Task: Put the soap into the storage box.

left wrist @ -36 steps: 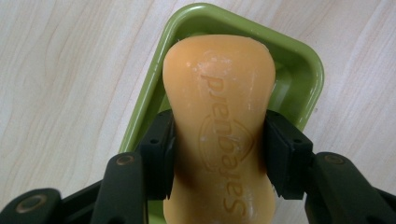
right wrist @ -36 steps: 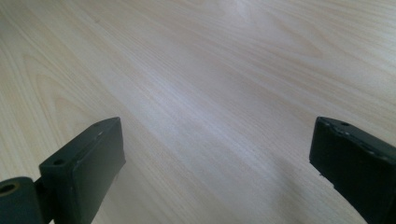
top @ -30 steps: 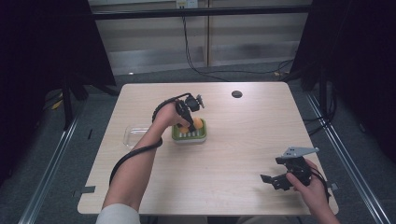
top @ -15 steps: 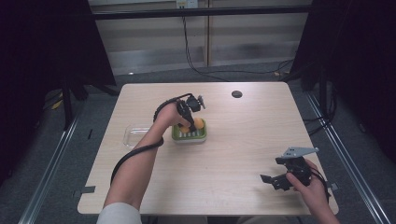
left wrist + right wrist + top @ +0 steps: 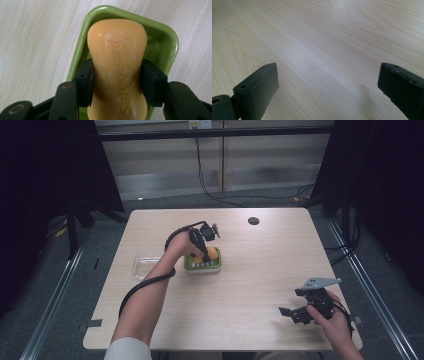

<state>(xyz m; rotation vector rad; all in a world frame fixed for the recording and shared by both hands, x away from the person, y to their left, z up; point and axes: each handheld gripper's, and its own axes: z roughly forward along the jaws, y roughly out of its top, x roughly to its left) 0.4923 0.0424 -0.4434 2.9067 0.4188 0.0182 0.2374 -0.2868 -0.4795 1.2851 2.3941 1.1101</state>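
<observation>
An orange bar of soap [image 5: 117,65] with raised lettering is clamped between the black jaws of my left gripper [image 5: 117,83], just over a green soap dish [image 5: 170,42]. In the high view the left gripper [image 5: 201,251] points down at the green dish [image 5: 203,265] in the middle of the table, with the soap [image 5: 212,253] showing beside it. My right gripper [image 5: 296,312] rests low at the table's front right, open, and in its own view the right gripper [image 5: 327,85] has bare wood between its jaws.
A clear plastic tray [image 5: 141,265] lies on the table just left of the green dish. A round black hole [image 5: 253,221] sits near the far edge of the wooden table [image 5: 250,285]. Metal rails run along the floor on both sides.
The left hand has shifted very slightly over the dish while still gripping the soap. The right gripper has stayed put.
</observation>
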